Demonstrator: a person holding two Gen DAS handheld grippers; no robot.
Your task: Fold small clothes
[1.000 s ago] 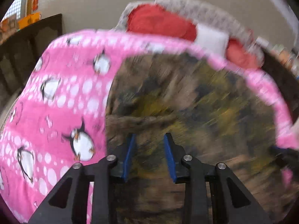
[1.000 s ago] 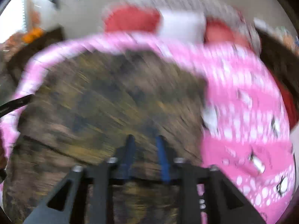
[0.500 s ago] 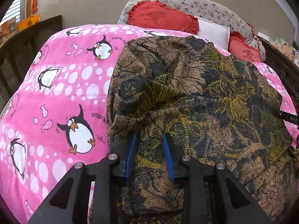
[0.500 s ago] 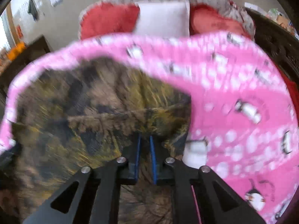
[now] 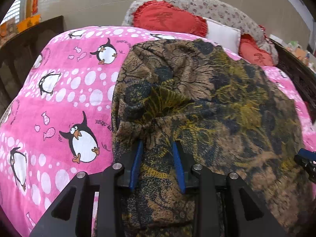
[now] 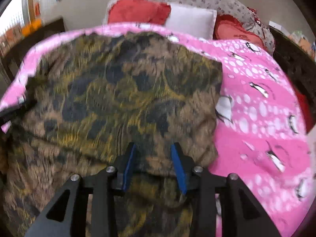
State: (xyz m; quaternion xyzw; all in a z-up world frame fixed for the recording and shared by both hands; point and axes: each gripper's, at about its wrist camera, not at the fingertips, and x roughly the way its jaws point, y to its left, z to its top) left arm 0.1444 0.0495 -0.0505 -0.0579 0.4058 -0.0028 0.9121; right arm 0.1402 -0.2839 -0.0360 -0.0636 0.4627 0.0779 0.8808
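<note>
Brown, yellow and dark-blue patterned garment [image 5: 207,102], rumpled ahead of both tongs; left tongs [image 5: 158,148] pinch its bunched edge; right tongs [image 6: 153,150] opening, fabric between.

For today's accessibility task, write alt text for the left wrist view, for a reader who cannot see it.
The left gripper pinches a bunched edge of a brown, yellow and dark patterned garment spread on a pink penguin-print blanket. Behind lie red cushions, a white pillow and a floral pillow. The right gripper's tip shows at the right edge.
</note>
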